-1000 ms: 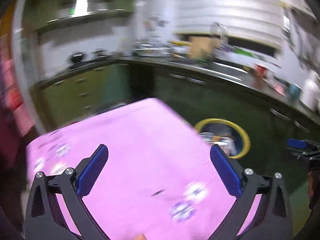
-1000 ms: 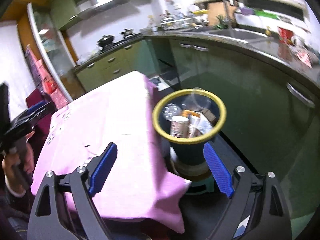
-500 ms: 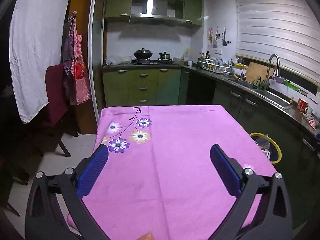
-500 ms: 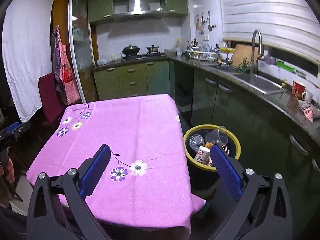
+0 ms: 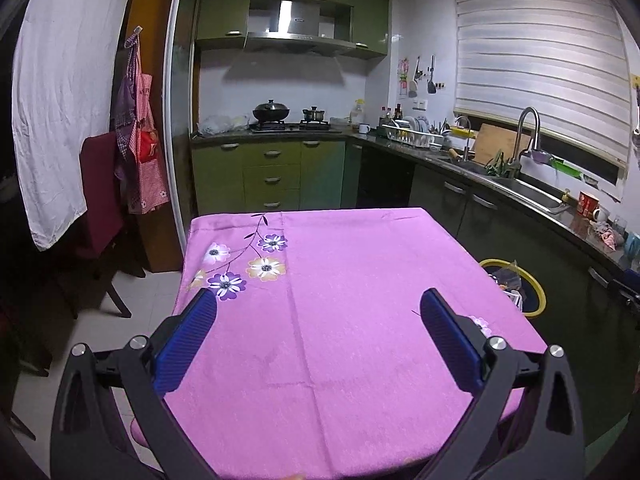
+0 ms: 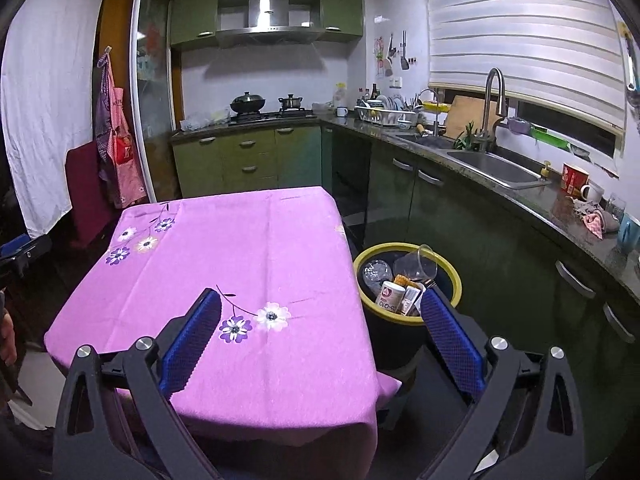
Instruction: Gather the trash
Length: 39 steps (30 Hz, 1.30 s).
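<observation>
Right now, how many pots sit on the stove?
2: a black lidded wok on the left burner and a smaller steel pot on the right. None looks hidden.

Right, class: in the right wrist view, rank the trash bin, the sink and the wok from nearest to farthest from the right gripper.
1. Trash bin: on the floor by the right finger of the right gripper.
2. Sink: in the counter on the right, farther back.
3. Wok: on the stove at the far wall.
</observation>
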{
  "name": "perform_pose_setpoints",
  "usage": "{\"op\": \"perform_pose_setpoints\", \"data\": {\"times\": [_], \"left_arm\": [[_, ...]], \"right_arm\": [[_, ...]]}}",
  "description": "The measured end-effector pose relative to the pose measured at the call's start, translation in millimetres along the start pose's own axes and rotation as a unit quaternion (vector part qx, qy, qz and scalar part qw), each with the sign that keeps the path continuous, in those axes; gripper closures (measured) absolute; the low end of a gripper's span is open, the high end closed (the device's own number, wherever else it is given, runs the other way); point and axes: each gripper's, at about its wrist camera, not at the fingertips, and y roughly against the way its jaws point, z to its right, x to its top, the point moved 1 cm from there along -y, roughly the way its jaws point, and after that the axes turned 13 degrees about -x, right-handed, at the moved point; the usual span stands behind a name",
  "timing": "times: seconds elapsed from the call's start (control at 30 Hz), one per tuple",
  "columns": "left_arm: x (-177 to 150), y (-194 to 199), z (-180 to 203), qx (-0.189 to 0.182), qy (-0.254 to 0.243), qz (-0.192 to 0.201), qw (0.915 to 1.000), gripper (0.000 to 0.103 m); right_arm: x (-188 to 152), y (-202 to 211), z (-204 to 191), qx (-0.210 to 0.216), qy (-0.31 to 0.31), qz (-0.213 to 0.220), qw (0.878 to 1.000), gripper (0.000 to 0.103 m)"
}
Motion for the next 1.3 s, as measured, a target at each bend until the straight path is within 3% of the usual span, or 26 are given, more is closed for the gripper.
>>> {"op": "perform_pose_setpoints", "data": {"times": [1.3], "left_arm": [[-7,-4,1,0.005,-0.002,-0.01,0.9999,0.006]], "right_arm": [[2,-12,-5,0.01,0.002,-0.008,1.0,0.005]]}}
